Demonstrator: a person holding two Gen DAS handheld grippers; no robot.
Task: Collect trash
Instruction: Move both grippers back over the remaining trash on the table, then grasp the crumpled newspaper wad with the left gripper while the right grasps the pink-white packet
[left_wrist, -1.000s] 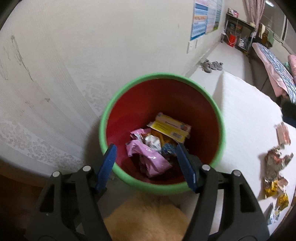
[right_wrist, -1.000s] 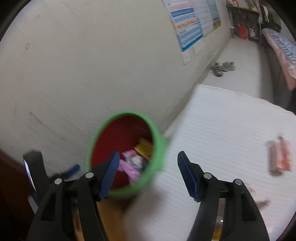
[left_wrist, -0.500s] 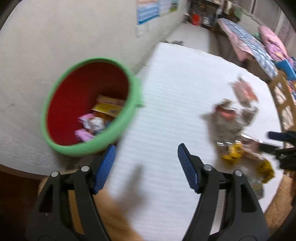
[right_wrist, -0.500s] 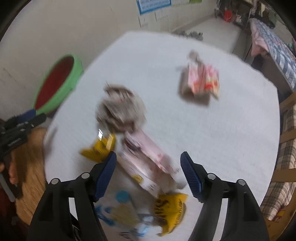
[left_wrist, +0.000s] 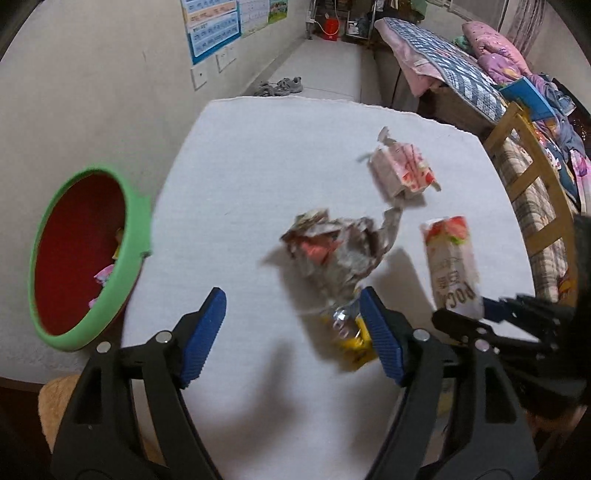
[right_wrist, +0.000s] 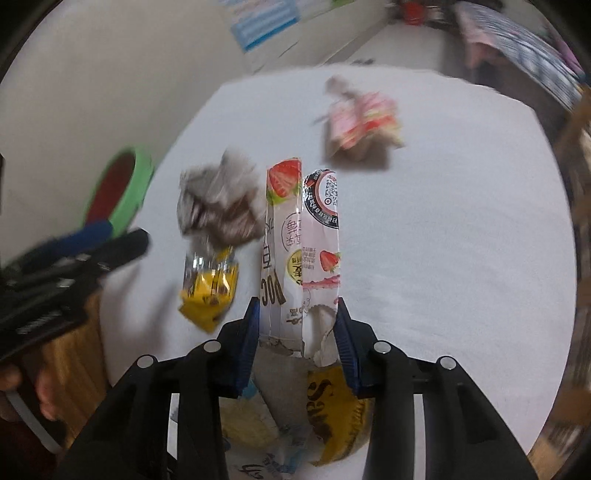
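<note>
My right gripper (right_wrist: 298, 325) is shut on a pink strawberry snack box (right_wrist: 301, 251), which stands up between its pads; the box also shows in the left wrist view (left_wrist: 450, 266). My left gripper (left_wrist: 291, 332) is open and empty above the white table (left_wrist: 229, 177), near a crumpled grey wrapper (left_wrist: 332, 247) and a yellow wrapper (left_wrist: 351, 336). The green-rimmed red bin (left_wrist: 81, 254) stands at the table's left edge with wrappers inside. A pink wafer pack (left_wrist: 402, 170) lies farther back.
More yellow and white wrappers (right_wrist: 332, 406) lie under the right gripper. A wall runs along the left. A wooden chair (left_wrist: 532, 192) and a bed (left_wrist: 461, 66) stand to the right. A tan stool (left_wrist: 55, 406) is below the bin.
Both grippers swung from the bin to the trash on the table. The right gripper went from open to shut on the strawberry box. The left stayed open.
</note>
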